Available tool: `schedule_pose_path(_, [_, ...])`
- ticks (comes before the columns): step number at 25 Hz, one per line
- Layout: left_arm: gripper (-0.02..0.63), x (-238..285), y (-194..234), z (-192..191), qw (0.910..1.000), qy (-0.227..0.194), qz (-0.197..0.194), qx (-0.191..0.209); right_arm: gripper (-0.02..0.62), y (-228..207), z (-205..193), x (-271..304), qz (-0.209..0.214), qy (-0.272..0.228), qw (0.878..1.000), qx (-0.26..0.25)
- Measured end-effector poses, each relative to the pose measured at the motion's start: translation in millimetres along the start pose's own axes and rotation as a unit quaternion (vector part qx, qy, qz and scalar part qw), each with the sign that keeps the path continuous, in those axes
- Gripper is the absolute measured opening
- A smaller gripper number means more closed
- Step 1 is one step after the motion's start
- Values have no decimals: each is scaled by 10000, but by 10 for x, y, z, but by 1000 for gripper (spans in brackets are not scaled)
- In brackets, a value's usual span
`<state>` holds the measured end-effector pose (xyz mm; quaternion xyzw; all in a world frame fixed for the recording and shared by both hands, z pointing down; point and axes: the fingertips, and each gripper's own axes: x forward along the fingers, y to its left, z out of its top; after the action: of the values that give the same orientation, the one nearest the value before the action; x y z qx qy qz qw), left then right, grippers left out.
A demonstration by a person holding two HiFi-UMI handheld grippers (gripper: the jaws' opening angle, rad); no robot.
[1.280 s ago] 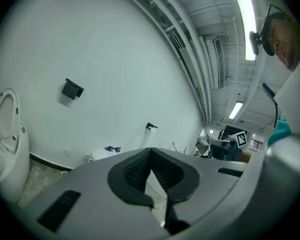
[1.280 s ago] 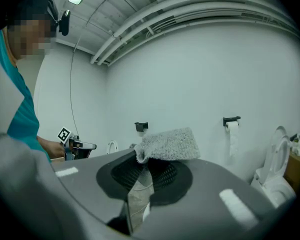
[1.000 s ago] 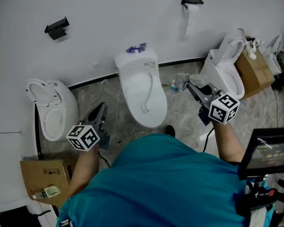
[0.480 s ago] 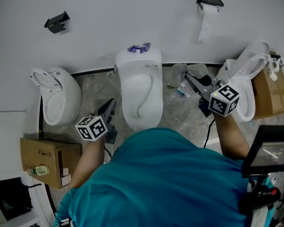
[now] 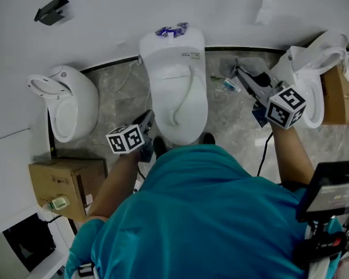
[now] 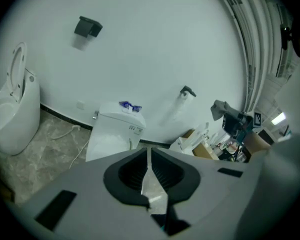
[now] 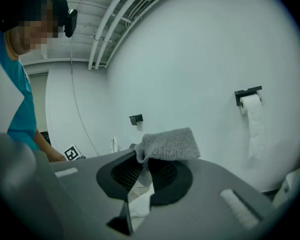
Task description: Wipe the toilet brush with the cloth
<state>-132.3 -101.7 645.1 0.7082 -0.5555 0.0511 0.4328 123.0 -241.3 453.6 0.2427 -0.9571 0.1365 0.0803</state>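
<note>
Our left gripper [image 6: 149, 159], jaws pressed together and empty, faces the toilet [image 6: 115, 130]; our right gripper [image 7: 146, 168] clamps a grey cloth [image 7: 171, 144].

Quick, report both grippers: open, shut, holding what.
Left gripper: shut, nothing between its jaws.
Right gripper: shut on the grey cloth.
</note>
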Motion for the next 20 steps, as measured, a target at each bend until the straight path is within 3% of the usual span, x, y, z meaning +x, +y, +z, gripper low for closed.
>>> schedule_pose_path(4, [12,321,456,-389,9962,850,141,102,35,-3,-191,242,-244,140,9995,148])
schedule_pose_path(8, [125,661,757,-918,9853,1684,254,140,35,-41,-406,398,-299,355,9987,219])
schedule_pose_path(11, [172,950,936,-1386,9751,2182,384,99,34,-100,-579,454,-295,522,9978,273])
schedule_pose_path(20, [356,1922,1667,-2331,9527,2633,1433,-506,34,-562,-1293,264,-453,1121,9915,484])
